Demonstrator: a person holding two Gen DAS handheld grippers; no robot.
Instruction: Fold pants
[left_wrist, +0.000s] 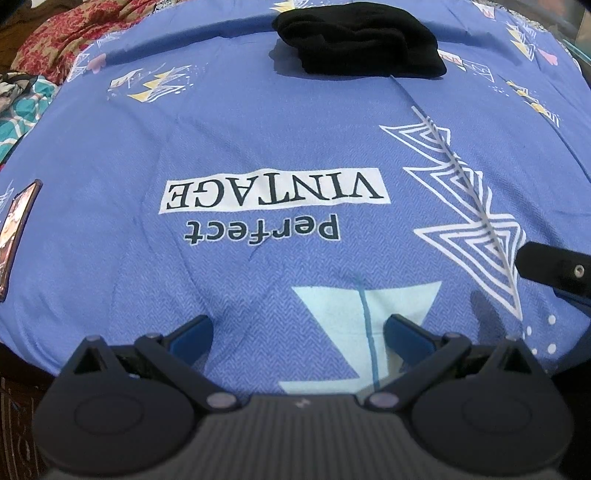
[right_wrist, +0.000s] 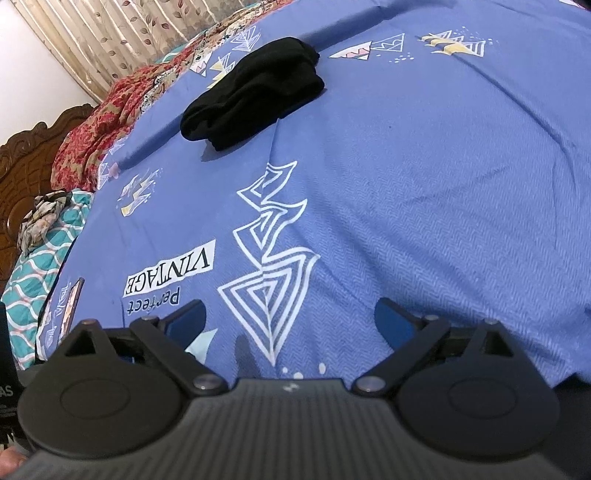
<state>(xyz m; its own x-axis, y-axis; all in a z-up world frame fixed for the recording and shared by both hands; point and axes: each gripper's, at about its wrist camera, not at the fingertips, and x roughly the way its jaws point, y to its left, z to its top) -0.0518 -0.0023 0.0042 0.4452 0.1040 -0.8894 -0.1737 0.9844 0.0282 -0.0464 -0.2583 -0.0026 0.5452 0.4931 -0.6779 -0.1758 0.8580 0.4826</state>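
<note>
Black pants (left_wrist: 358, 40) lie folded into a compact bundle on the far part of a blue printed bedsheet (left_wrist: 258, 129). The right wrist view has the same bundle (right_wrist: 255, 92) at upper left. My left gripper (left_wrist: 298, 330) hangs open over the near part of the sheet, nothing between its blue-padded fingers. My right gripper (right_wrist: 290, 314) is also open and empty, well short of the pants. One black finger of the right gripper (left_wrist: 554, 266) juts in at the right edge of the left wrist view.
Red patterned cloth (right_wrist: 92, 136) and a teal patterned pillow (right_wrist: 40, 258) lie along the left side by a carved wooden headboard (right_wrist: 26, 155). A phone (left_wrist: 16, 229) rests on the sheet at left. A curtain (right_wrist: 129, 33) hangs behind the bed.
</note>
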